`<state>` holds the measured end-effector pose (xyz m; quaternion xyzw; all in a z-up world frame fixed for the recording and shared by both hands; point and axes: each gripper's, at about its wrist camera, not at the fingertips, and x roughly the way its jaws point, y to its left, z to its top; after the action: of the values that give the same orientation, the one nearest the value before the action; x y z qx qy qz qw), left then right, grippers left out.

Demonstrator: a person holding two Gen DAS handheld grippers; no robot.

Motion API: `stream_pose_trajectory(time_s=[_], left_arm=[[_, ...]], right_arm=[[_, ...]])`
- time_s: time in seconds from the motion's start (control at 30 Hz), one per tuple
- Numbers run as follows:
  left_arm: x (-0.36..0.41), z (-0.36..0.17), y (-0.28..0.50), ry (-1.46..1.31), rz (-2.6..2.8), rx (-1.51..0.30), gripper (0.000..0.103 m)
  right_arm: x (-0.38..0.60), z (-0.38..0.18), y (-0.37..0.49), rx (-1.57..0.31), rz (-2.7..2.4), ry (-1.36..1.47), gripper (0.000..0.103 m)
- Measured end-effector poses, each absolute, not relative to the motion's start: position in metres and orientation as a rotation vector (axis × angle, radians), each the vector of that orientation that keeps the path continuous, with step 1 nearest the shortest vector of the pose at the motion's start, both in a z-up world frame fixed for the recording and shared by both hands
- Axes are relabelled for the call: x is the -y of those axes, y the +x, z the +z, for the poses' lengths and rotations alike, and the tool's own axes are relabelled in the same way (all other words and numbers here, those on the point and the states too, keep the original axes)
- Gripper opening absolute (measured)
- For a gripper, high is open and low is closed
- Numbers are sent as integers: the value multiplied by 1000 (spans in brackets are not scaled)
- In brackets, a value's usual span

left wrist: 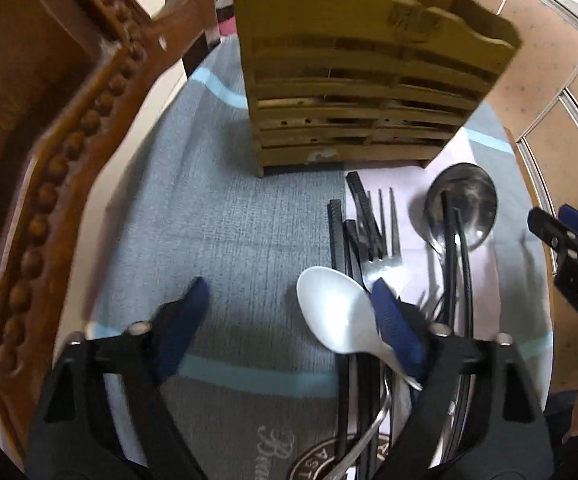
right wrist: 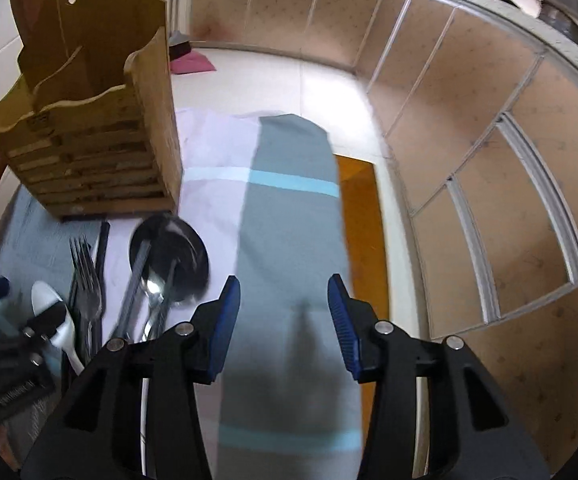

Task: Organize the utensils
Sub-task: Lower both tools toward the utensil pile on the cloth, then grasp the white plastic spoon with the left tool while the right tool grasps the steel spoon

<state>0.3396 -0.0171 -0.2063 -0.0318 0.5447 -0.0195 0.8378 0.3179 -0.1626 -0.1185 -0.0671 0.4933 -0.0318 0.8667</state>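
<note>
The left tool (left wrist: 289,312) is held wide and empty at lower centre; its right finger is set beside the white plastic spoon (left wrist: 335,310) on the utensil pile. The right tool (right wrist: 283,320) is part-open, empty. The spoon should be centred before closing, then carried to the slatted wooden holder (left wrist: 361,92) at the top.

You see a slatted wooden caddy (left wrist: 353,92) standing upright on the cloth; just before it lie a white spoon (left wrist: 337,308), steel fork (left wrist: 383,240), ladle (left wrist: 463,204) and black chopsticks (left wrist: 337,232), heaped together.
</note>
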Motion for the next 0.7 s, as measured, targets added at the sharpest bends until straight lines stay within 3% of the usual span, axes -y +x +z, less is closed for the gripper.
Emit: stream_pose_trajectory(time_s=[0.07,0.23,0.3,0.33,0.4,0.43,0.47,0.57,0.7], left_arm=[[17,-212,344,-68,-44,-1165,36],[22,-216,347,-50,-52,-1151,14],[24,-211,345,-44,-58,-1134,13],[25,-209,345,-46,-61,-1131,14],[24,-206,343,-47,-68,-1118,31],[24,-204,342,-41,-60,-1104,48],[22,-200,340,-32,-53,-1093,57],[23,-201,337,-3,-48,-1086,60],[16,-210,329,-55,-53,-1123,65]], right_arm=[[160,-119,324,-1024,-42,-148,45],[155,-120,326,-1000,24,-141,45],[152,-122,328,-1004,52,-132,45],[151,-124,331,-1008,68,-125,45],[149,-129,337,-1035,116,-100,45],[149,-132,339,-1052,145,-78,45],[149,-137,342,-1077,170,-51,45],[150,-145,345,-1132,221,7,14],[151,-130,332,-1074,200,-28,4]])
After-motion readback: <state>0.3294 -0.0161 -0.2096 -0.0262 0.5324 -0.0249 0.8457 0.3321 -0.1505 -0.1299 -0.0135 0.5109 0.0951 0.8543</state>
